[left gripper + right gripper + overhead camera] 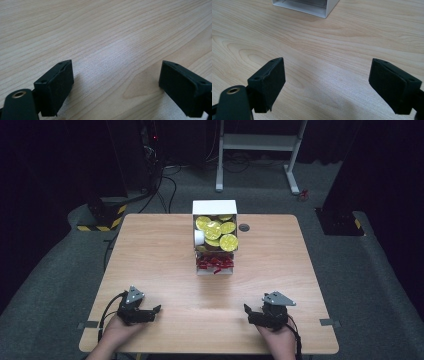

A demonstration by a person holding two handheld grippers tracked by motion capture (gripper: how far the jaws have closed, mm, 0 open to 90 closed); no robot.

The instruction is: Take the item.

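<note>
A white box (215, 208) stands at the middle back of the wooden table (150, 260). It holds several yellow-lidded cups (216, 231) and, in its front part, small red packets (215, 263). My left gripper (156, 312) rests near the table's front left, held in a hand, its jaws open over bare wood (115, 75). My right gripper (248, 315) rests at the front right, also open with nothing between its fingers (268, 82). In the right gripper view the box's white front corner (322, 8) lies ahead at the top.
A small dark round grommet (244, 227) sits in the tabletop right of the box. Beyond the table are a white desk frame (260, 145), cables on the grey floor and yellow-black striped bases (102, 217).
</note>
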